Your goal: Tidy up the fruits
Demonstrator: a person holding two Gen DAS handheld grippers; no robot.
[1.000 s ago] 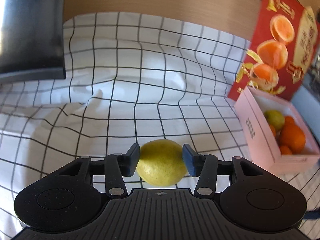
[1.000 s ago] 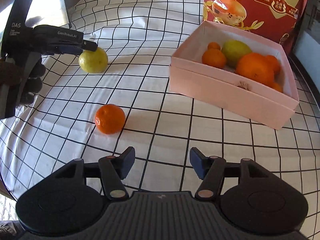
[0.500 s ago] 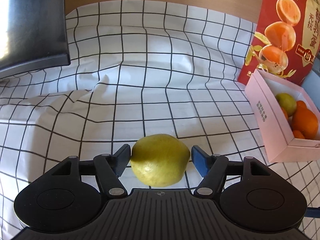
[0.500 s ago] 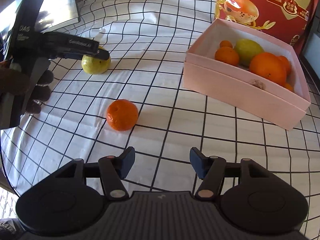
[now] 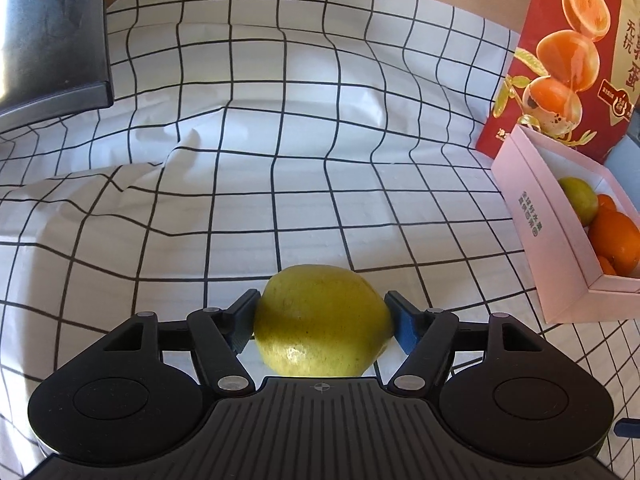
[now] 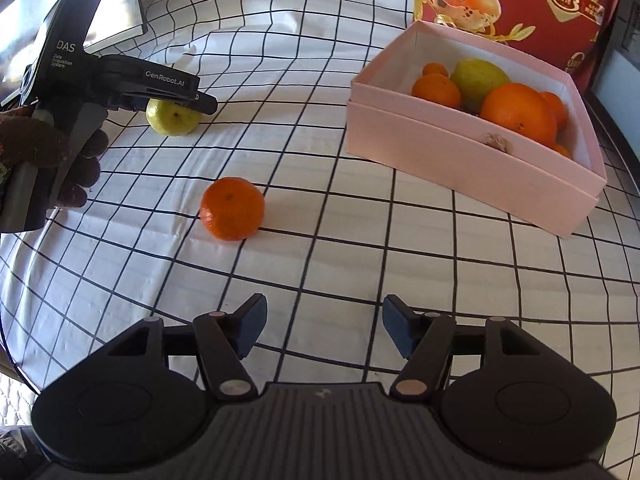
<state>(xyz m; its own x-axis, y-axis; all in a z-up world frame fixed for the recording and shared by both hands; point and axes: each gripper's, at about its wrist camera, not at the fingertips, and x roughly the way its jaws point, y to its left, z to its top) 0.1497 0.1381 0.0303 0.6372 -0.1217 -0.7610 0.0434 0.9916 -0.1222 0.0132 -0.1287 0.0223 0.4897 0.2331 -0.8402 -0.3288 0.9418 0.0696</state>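
On the black handheld left gripper I read "DAS" with "Data Acquisition System" beneath it on the upright body, and "GenRobot.AI" along its arm. The red printed carton at the checked cloth's far edge carries Chinese characters. The pink cardboard box has small Chinese print on its side, too fine for me to read.

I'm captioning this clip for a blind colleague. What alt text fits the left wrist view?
The left gripper, jaws spread wide, straddles a yellow-green fruit on a black-checked white cloth. At the right edge, a pink box holds oranges and another green fruit, with a red printed package behind it.
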